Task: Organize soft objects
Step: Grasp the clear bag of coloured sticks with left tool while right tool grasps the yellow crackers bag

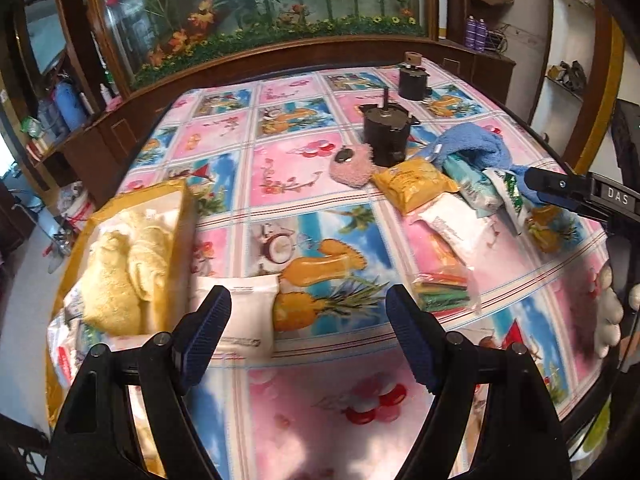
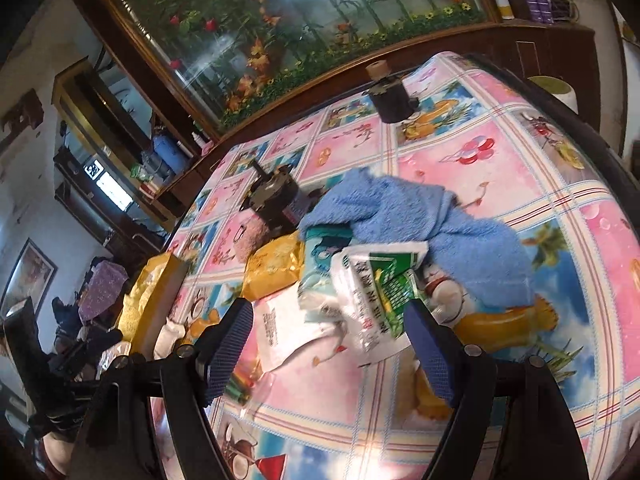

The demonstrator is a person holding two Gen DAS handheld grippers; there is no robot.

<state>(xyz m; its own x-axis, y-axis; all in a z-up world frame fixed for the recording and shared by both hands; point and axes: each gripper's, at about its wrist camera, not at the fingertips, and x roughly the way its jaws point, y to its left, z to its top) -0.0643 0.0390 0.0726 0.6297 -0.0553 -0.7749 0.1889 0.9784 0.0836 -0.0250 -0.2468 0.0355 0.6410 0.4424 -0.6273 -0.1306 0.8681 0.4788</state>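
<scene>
- The left gripper (image 1: 308, 336) hangs low over the near edge of the table (image 1: 320, 420). Its two blue fingers are spread wide apart and there is nothing between them.
- Just past its left finger lies a flat white packet (image 1: 248, 312) on the bright picture cloth.
- Left of that packet sits a yellow box (image 1: 176, 240) with its side up like a wall. Fluffy yellow cloths (image 1: 124, 272) are piled inside it.
- To the right of the left gripper lies a clear bag of coloured sticks (image 1: 444, 288), flat on the cloth.
- The right gripper (image 2: 328, 344) is over the right side of the table, tilted. Its fingers are wide apart too, and empty (the packets only lie below them).
- Right in front of it is a white and green bag (image 2: 372, 292), resting on top of a white pouch (image 2: 280, 328).
- Behind those lies a teal wipes pack (image 2: 320, 256), and beside it a yellow pouch (image 2: 276, 268).
- A blue towel (image 2: 424, 220) is bunched up over the back of this pile and touches the green bag.
- A bit farther left sits a fuzzy pink thing (image 1: 352, 166) with a dark oval on it, just beside a black motor (image 1: 386, 130).
- A second black motor (image 1: 414, 78) with a tan cap stands well behind, near the far edge.
- Past the table there is a big glass case with fake flowers (image 1: 260, 12).
</scene>
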